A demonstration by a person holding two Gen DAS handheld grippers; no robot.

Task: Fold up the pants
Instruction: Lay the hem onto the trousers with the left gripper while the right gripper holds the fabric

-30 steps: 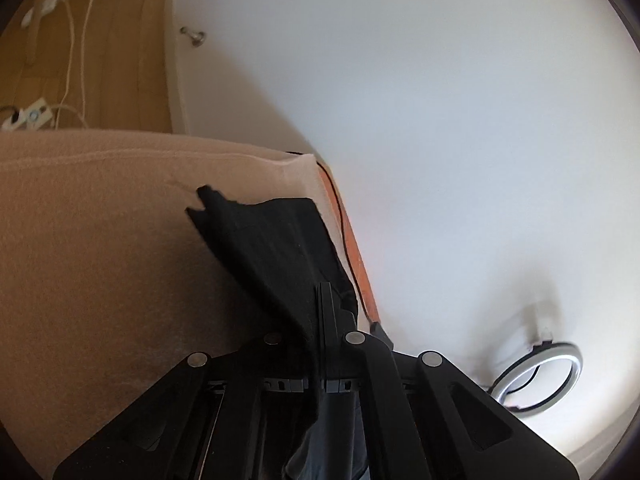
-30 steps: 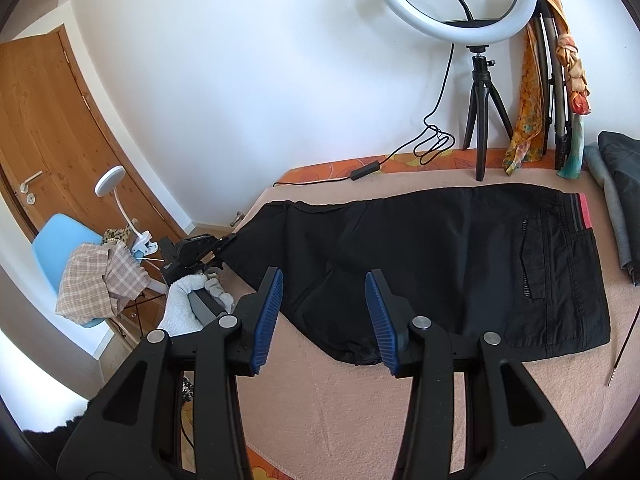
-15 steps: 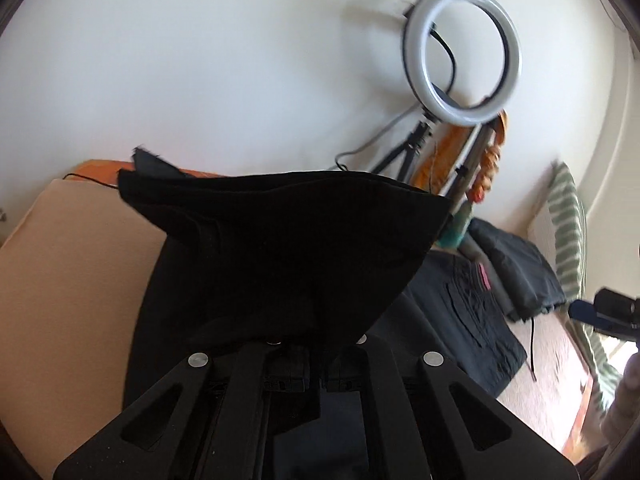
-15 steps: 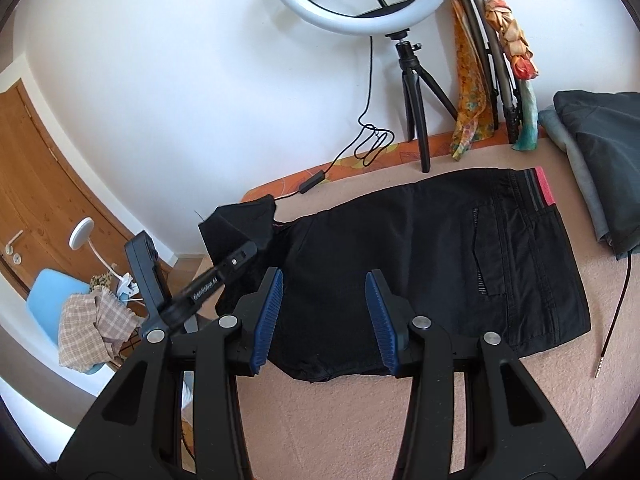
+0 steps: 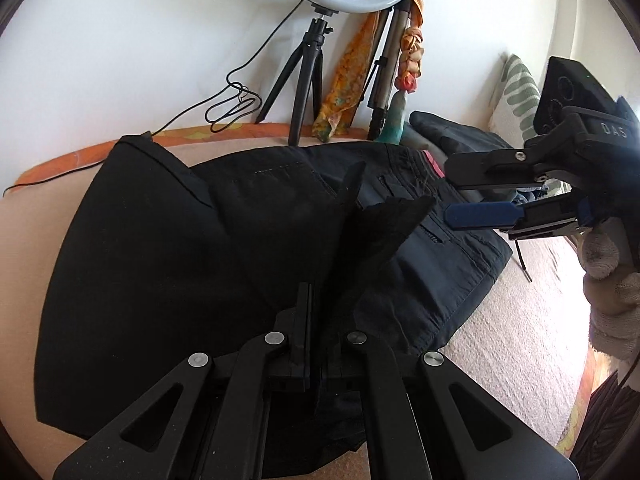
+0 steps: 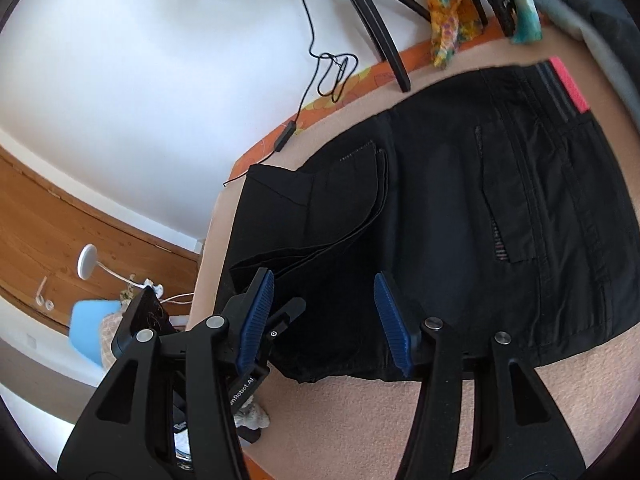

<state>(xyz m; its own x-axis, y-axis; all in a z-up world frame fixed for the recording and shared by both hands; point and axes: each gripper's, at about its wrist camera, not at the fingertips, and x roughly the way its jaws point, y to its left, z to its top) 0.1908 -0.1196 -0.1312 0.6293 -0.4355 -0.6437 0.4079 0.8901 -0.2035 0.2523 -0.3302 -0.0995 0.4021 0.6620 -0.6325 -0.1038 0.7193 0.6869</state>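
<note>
**Now: pants half folded, one pair of tongs clamped on the hem**

Now the black pants (image 5: 168, 248) are seen spread on a bed covered with a peach blanket (image 5: 516, 332), and every place below is given relative to them. Their leg end is doubled back over the upper part, so that the fold lies at the end away from the red-edged waistband (image 6: 568, 84). The left tongs (image 5: 316, 320) are closed tight on a bunch of the hem fabric, which is held raised above the flat layers of the pants and stands up in a crumpled peak. The right tongs (image 6: 324, 320) are held just above the near edge of the pants, with their blue pads (image 6: 256, 320) well apart; their jaws have just been opening, and no cloth is pressed between them, though fabric is seen through the gap. In the left wrist view the right tongs (image 5: 480, 200) are seen reaching in sideways over the waistband end, gripped by a hand in a white glove (image 5: 608, 276). Behind the pants, against the white wall, a ring light on a black tripod (image 5: 308, 76) is set, with a black cable (image 5: 236, 100) trailing beside it and an orange patterned scarf (image 5: 344, 92) hung next to it. Beyond the waistband end a dark folded garment (image 5: 452, 136) is laid.
</note>
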